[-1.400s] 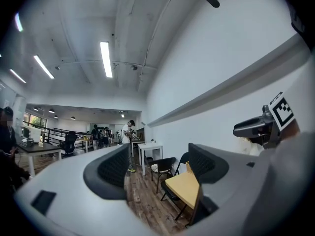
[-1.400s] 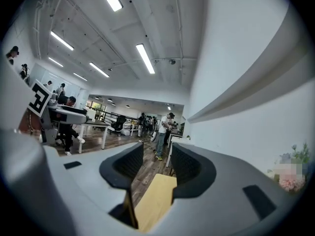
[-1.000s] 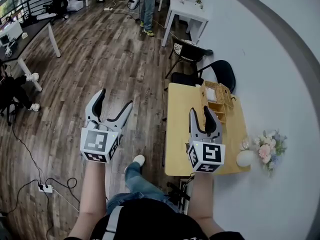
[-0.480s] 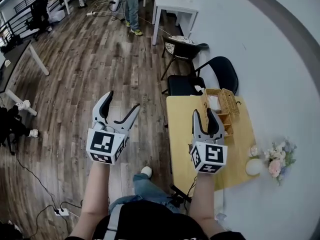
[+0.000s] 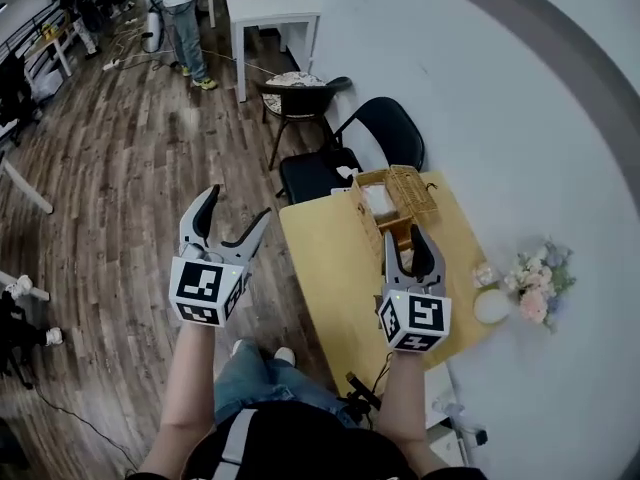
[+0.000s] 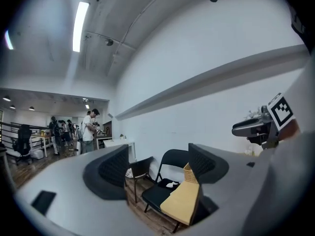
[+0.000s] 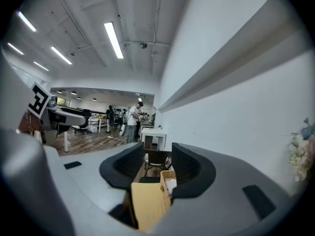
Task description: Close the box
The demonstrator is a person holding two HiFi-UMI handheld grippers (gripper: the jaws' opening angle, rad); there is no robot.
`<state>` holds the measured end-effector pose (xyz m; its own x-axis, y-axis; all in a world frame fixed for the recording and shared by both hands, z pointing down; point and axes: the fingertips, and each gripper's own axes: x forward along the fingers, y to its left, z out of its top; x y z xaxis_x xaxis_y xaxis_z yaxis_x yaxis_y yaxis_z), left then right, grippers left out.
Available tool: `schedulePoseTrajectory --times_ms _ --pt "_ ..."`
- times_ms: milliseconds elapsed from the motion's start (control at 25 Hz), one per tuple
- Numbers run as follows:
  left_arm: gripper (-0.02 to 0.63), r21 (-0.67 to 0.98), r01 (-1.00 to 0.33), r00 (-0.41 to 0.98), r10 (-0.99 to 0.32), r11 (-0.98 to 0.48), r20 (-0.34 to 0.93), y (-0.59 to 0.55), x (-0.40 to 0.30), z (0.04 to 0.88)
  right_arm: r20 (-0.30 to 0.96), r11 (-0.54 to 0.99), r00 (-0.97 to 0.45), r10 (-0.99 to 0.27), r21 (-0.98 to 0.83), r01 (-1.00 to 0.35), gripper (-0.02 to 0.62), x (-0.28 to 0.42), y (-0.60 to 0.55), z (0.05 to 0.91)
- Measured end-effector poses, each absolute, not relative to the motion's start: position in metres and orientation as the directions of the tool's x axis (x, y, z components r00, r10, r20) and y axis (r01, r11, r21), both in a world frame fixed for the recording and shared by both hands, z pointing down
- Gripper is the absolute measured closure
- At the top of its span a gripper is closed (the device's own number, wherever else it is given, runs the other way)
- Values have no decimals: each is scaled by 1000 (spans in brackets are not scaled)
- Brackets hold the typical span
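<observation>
Box open; both grippers empty.
We find the wicker box (image 5: 398, 186) open at the far end of the yellow table (image 5: 330, 268). The right gripper (image 5: 405, 236) is above the table, the left gripper (image 5: 237, 204) beside it, both with jaws apart.

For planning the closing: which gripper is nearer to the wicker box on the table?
Right. The right gripper hovers over the table just short of the box; the left gripper is over the floor.

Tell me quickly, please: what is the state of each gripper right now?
Left gripper: open, holding nothing.
Right gripper: open, holding nothing.
</observation>
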<state>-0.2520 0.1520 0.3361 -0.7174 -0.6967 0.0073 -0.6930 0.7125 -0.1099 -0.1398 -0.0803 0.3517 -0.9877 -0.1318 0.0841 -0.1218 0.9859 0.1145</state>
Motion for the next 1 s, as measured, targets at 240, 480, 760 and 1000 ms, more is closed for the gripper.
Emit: schedulePoseTrajectory --times_ms 240,480,760,1000 --pt "239 -112 -808 -584 -811 578 24 74 -262 336 76 944 -944 -321 111 -312 425 -97 -141 350" --pt "239 -91 -904 -422 -906 418 25 -3 -274 337 76 867 -866 -495 116 -485 425 -47 -185 355" --pt "239 -103 -957 -275 -961 271 31 -76 -301 336 97 763 -758 -645 130 -633 423 -24 -212 358" --pt "239 -103 -987 -131 -989 124 65 -128 -335 347 107 654 -645 -756 125 -746 425 -39 -228 362"
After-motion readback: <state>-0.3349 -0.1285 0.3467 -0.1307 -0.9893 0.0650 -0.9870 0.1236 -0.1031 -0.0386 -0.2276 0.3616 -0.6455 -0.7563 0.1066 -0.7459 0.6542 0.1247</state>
